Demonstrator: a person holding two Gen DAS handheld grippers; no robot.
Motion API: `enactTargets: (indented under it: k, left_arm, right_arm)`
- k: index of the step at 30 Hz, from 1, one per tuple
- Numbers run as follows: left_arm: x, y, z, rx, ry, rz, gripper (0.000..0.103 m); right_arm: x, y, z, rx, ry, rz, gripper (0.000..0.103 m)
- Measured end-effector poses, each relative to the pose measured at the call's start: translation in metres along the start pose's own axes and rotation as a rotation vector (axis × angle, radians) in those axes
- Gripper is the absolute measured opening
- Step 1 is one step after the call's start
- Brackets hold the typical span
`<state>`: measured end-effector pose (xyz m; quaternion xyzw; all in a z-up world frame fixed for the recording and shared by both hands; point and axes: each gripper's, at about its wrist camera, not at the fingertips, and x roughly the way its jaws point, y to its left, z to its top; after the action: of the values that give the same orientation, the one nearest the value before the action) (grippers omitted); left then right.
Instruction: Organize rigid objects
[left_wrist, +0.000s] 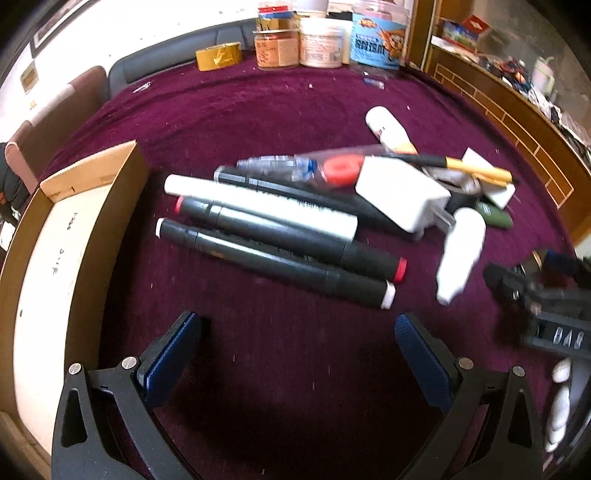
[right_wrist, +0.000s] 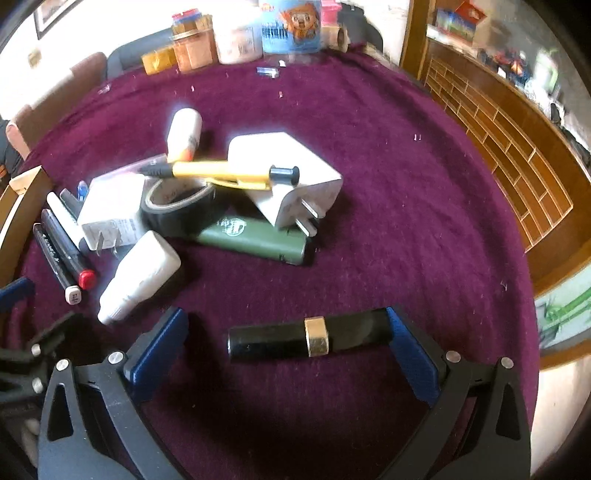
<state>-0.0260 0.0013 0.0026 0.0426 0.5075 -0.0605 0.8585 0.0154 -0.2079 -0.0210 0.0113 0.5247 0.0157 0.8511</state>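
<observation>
Reaching for the black tube with the gold band (right_wrist: 295, 338), I have my right tongs (right_wrist: 286, 341) spread wide around it on the desk (right_wrist: 406, 184), its far end touching the right pad. My left tongs (left_wrist: 295, 354) hang apart and empty before the markers (left_wrist: 273, 243). Next I judge I must close squarely, then carry it to the cardboard box (left_wrist: 55, 258).

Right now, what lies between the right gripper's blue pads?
In the right wrist view, a black tube with a gold band lies between the open right gripper pads.
</observation>
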Motion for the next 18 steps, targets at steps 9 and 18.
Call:
enactTargets:
  k: [9, 18]
  left_arm:
    - [-0.005, -0.007, -0.008, 0.023, -0.033, 0.058, 0.102]
    - [-0.004, 0.002, -0.01, -0.008, -0.018, 0.008, 0.102]
  right_arm:
    - [-0.029, -0.005, -0.018, 0.078, 0.0, -0.052, 0.103]
    - [-0.122, -0.022, -0.026, 0.186, -0.553, -0.213, 0.103]
